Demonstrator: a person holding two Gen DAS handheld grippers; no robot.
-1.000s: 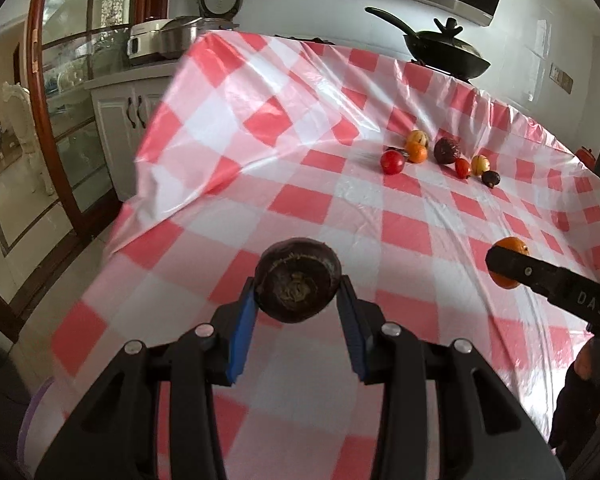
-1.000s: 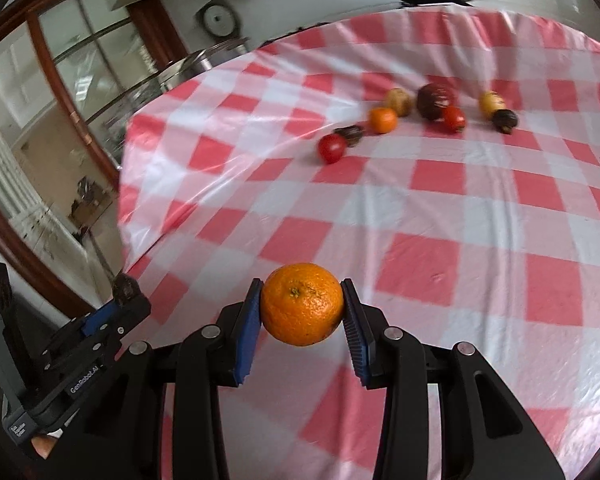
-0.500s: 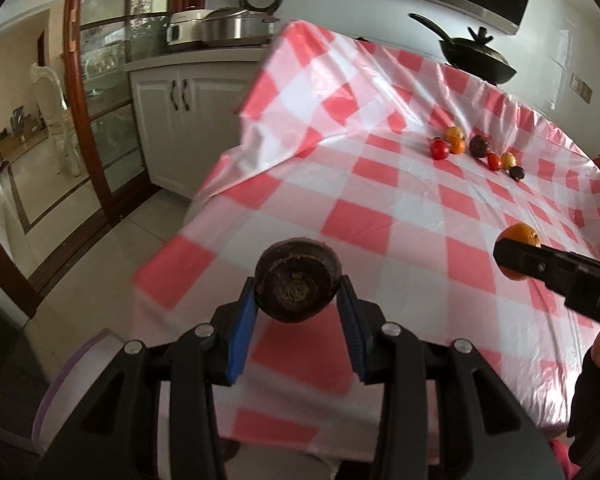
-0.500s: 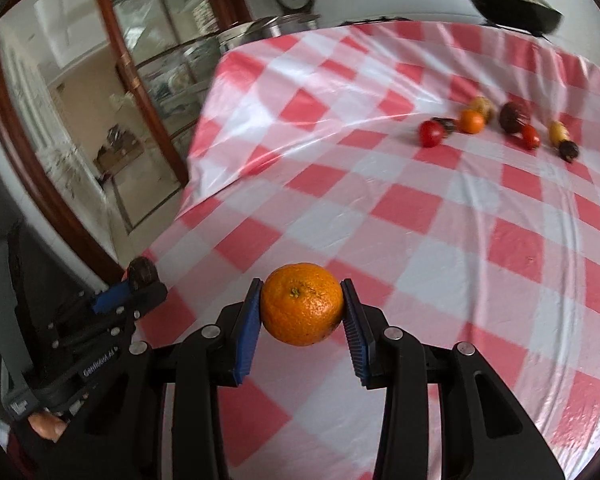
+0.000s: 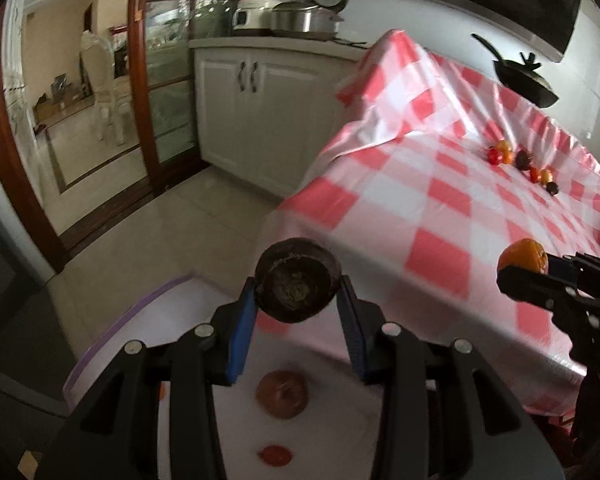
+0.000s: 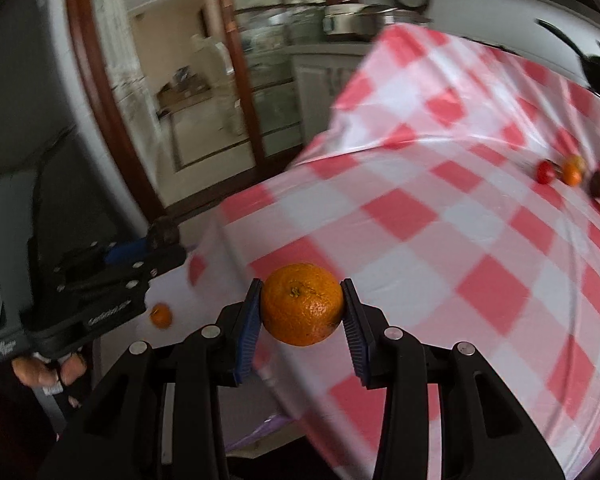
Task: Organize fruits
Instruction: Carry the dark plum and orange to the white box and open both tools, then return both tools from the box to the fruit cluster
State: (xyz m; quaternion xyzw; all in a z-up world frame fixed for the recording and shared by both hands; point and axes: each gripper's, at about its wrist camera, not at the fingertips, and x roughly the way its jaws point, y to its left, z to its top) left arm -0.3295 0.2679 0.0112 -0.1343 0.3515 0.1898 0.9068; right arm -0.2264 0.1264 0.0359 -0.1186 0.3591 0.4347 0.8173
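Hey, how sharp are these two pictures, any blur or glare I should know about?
Left wrist view: the dark fruit in the left gripper is sharp, the tablecloth edge smeared. Right wrist view: the orange in the right gripper is crisp, the background streaked; both bend at the rims.

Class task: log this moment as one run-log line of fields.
left gripper: shut on dark purple fruit | right gripper: shut on orange | below: white tray

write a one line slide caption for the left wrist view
Left tool grips a dark round fruit above a white tray beside the checkered table.
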